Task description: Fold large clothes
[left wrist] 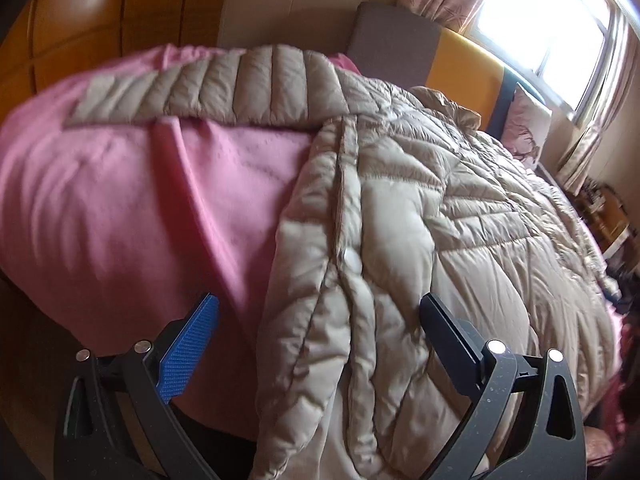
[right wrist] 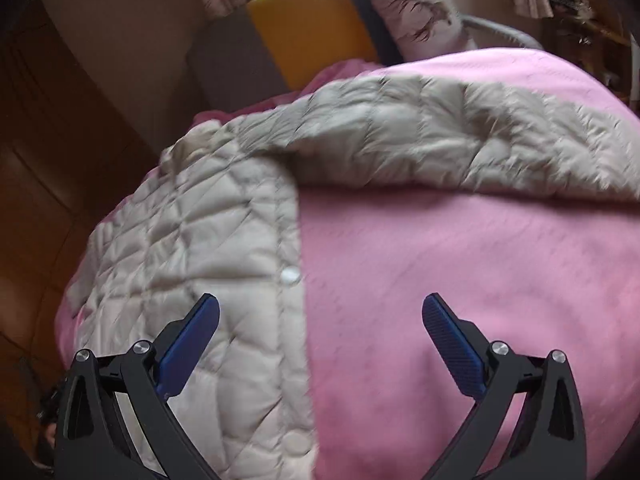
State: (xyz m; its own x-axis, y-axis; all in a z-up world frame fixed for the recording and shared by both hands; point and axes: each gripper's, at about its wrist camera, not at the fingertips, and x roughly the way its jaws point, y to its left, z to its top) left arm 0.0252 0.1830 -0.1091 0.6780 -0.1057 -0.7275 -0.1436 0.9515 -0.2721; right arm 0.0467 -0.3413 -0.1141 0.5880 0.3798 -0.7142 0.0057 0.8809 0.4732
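Observation:
A large beige quilted puffer coat lies spread on a bed with a pink blanket. One sleeve stretches left across the blanket. My left gripper is open and empty, hovering over the coat's front edge near a white snap button. In the right wrist view the coat lies at the left with its sleeve reaching right over the pink blanket. My right gripper is open and empty above the coat's edge, near a snap button.
A grey and yellow headboard and a patterned pillow stand at the bed's far end. A bright window with curtains is behind. Wooden wardrobe doors line the left. Clutter sits at the right.

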